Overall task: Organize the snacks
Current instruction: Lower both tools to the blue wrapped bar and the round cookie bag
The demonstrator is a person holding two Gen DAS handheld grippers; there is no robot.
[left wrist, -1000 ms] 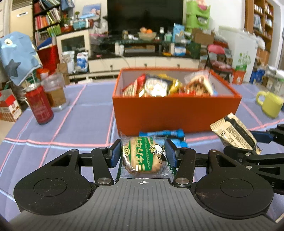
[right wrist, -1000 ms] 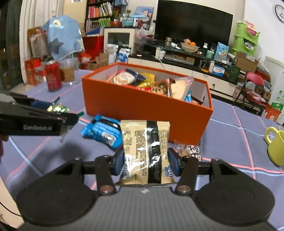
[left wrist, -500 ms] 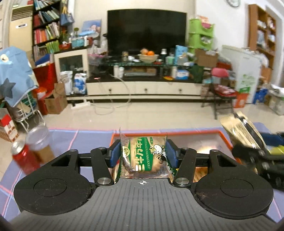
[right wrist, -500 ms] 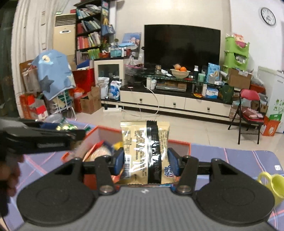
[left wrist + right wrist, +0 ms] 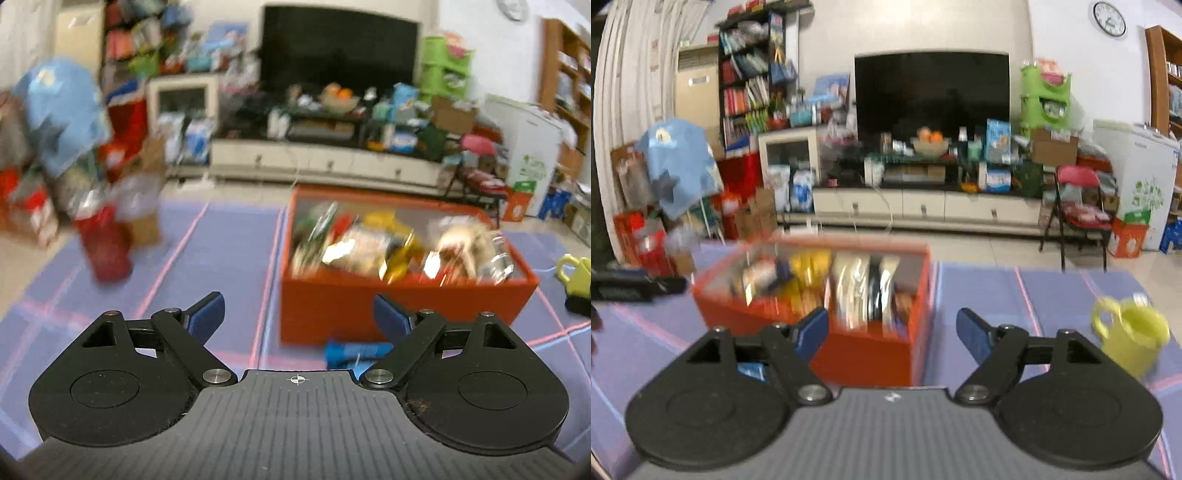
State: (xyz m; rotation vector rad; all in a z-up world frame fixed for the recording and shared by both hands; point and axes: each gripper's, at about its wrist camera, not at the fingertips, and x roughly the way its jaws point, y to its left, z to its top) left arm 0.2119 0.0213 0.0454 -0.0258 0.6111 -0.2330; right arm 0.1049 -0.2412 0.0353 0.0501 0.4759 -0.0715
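Spreading wide, my left gripper [image 5: 298, 316] and right gripper [image 5: 892, 332] had just opened, nothing between either pair of jaws. Packaged snacks [image 5: 391, 243] filled the orange rectangular box [image 5: 369, 299] ahead; one blue wrapped snack [image 5: 354, 350] lay on the purple tablecloth [image 5: 221, 251] beside it.

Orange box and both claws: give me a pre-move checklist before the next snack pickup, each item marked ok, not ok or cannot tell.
1. Left claw empty: ok; it has just been opening, nothing between the jaws.
2. Right claw empty: ok; it has just been opening, jaws apart with nothing between.
3. Gold-and-black packet inside orange box: ok.
4. Green biscuit packet in the box: cannot tell, contents blurred.
5. Snack left outside: ok, blue packet lies on the cloth before the box.
6. Yellow mug apart from the box: ok.
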